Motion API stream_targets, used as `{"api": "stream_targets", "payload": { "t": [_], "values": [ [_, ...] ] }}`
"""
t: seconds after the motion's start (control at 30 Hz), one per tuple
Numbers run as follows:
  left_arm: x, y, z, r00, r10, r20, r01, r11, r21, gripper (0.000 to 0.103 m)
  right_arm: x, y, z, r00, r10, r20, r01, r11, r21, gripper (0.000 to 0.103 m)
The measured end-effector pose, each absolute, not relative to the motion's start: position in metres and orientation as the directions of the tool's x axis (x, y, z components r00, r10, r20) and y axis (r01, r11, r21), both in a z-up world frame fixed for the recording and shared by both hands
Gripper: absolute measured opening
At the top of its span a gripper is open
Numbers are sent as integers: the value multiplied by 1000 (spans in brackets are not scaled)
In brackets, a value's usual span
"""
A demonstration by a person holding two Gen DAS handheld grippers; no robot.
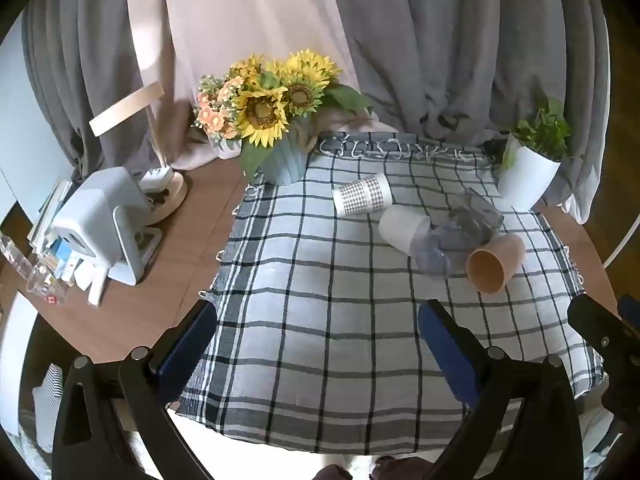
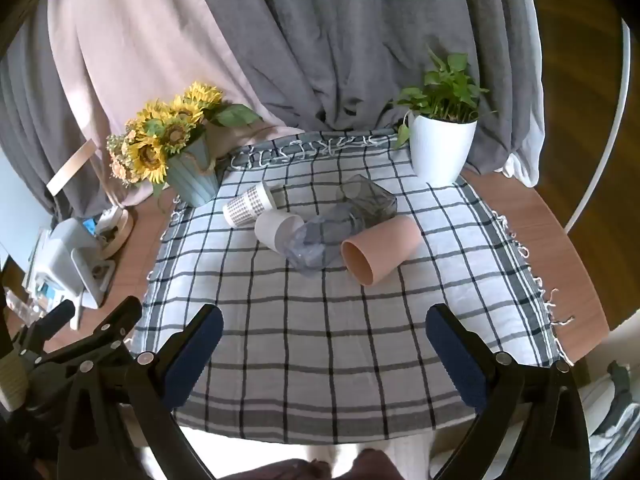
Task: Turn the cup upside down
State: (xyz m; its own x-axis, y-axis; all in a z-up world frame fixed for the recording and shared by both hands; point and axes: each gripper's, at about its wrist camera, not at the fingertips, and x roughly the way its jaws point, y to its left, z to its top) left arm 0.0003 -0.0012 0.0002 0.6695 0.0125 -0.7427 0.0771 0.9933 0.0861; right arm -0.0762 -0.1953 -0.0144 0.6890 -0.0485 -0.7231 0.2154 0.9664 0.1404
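Several cups lie on their sides in a cluster on the checked cloth (image 1: pixel 320 320) (image 2: pixel 320 340): a pink cup (image 1: pixel 496 264) (image 2: pixel 380 250) with its mouth towards me, a white cup (image 1: pixel 402 228) (image 2: pixel 276 230), a patterned white cup (image 1: pixel 362 199) (image 2: pixel 248 204), and two clear cups, one greyish (image 1: pixel 476 216) (image 2: pixel 370 200) and one bluish (image 1: pixel 434 252) (image 2: pixel 316 246). My left gripper (image 1: pixel 318 328) is open and empty above the cloth's near part. My right gripper (image 2: pixel 324 336) is open and empty, also short of the cups. The right gripper shows at the left view's right edge (image 1: pixel 600 328).
A sunflower pot (image 1: pixel 280 152) (image 2: pixel 192 176) stands at the cloth's far left corner, a white plant pot (image 1: pixel 528 176) (image 2: pixel 440 148) at the far right. A grey device (image 1: pixel 104 220) (image 2: pixel 76 256) and a lamp base (image 1: pixel 168 196) sit on the wooden table at left. Curtains hang behind.
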Motion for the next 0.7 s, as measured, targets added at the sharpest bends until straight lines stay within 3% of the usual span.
{"api": "stream_targets", "payload": {
  "t": [0.7],
  "values": [
    [1,-4,-8,660,-25,-751,90,995,45,103,-75,-196,-15,691,-46,-721,215,966,145,102]
  ]
}}
